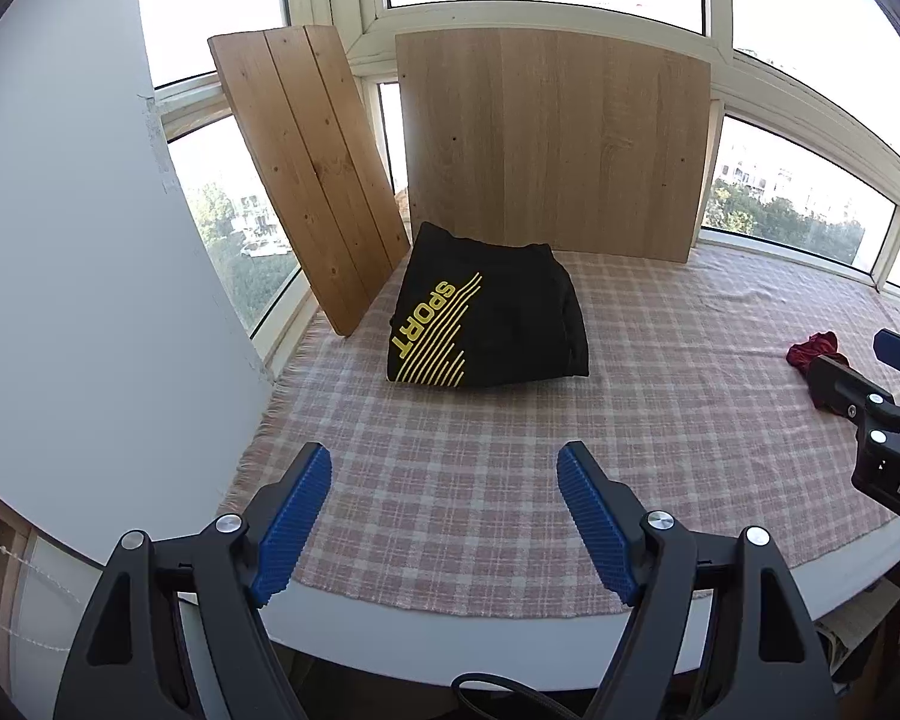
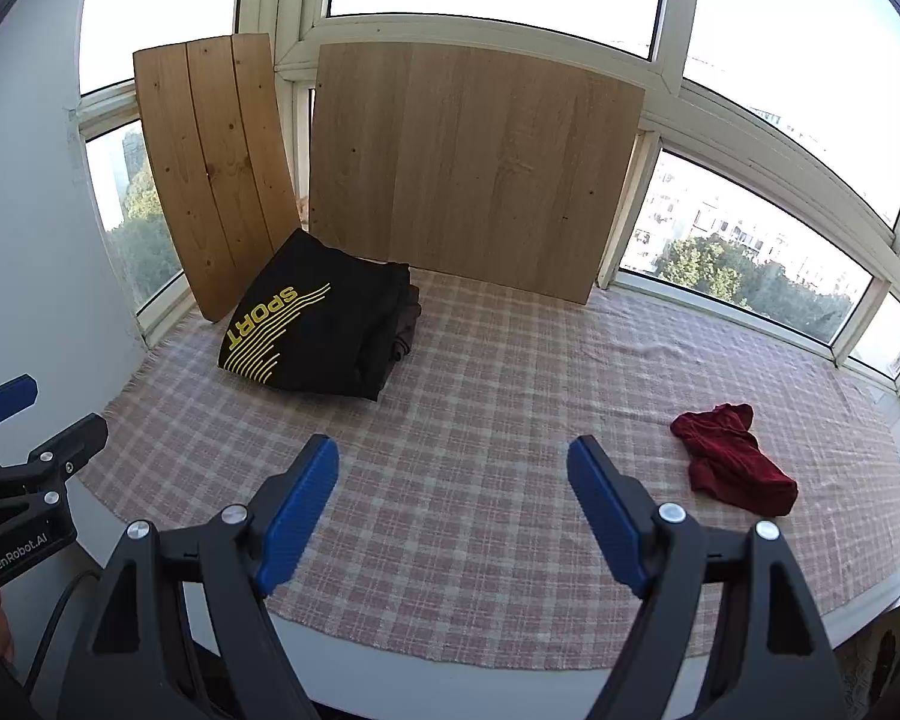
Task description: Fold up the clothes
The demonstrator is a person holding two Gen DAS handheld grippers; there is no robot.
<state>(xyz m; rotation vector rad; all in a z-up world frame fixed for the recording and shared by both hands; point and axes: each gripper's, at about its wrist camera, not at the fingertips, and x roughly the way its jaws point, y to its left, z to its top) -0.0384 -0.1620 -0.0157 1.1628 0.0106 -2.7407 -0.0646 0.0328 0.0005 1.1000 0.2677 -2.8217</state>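
Note:
A folded black garment with yellow "SPORT" print (image 1: 486, 318) lies at the back left of the checked cloth (image 1: 480, 480), near the boards; it also shows in the right wrist view (image 2: 324, 336). A crumpled dark red garment (image 2: 732, 459) lies on the right side of the cloth, partly hidden behind the right gripper in the left wrist view (image 1: 813, 351). My left gripper (image 1: 444, 468) is open and empty above the cloth's front edge. My right gripper (image 2: 453, 462) is open and empty, left of the red garment.
Two wooden boards (image 1: 552, 144) (image 1: 312, 174) lean against the windows at the back. A white wall (image 1: 60, 270) stands at the left. The table's white front edge (image 1: 450, 642) runs below the cloth. Window frames bound the right side (image 2: 810, 324).

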